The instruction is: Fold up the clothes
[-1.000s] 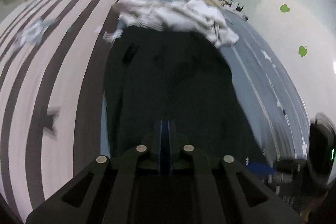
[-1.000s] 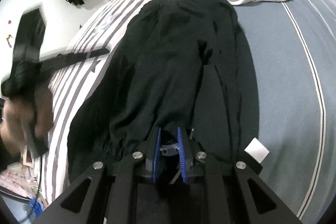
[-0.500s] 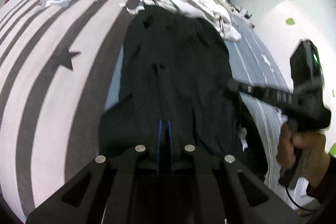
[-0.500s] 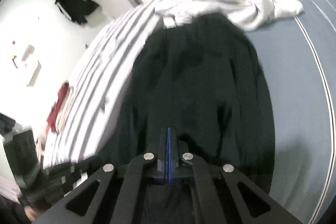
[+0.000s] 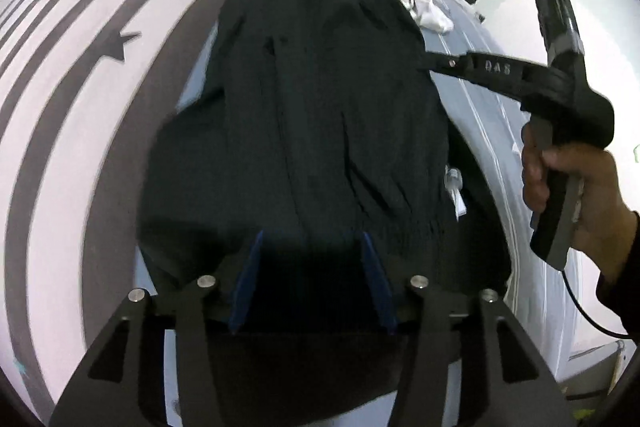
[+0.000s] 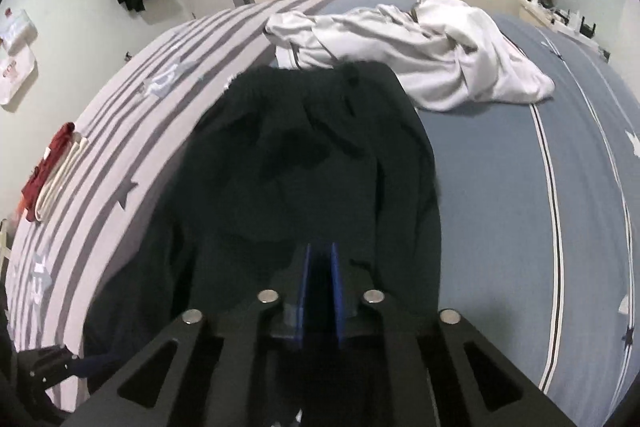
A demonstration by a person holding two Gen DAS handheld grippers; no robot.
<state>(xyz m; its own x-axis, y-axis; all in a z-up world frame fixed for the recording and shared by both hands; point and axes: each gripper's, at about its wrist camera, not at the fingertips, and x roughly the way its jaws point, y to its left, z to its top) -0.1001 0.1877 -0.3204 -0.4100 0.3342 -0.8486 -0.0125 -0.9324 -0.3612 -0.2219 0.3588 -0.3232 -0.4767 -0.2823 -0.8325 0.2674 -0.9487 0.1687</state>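
Left claw (image 5: 310,279) has opened, releasing black garment (image 5: 320,115).

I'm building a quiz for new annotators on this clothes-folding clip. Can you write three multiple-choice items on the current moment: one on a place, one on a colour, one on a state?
1. Where does the white garment lie relative to the black garment?
A. At its far end, partly touching it
B. Under the left gripper
C. On the floor

2. What colour are the stripes on the striped part of the bedsheet?
A. Red and yellow
B. Dark grey and pale
C. Green and white

3. How do the left gripper jaws stand?
A. Spread apart, nothing clamped between them
B. Pressed tight together
C. Out of view

Answers:
1. A, the right wrist view shows the white heap just beyond the black garment's far edge.
2. B, dark bands alternate with pale ones.
3. A, the blue pads stand wide apart over black fabric.
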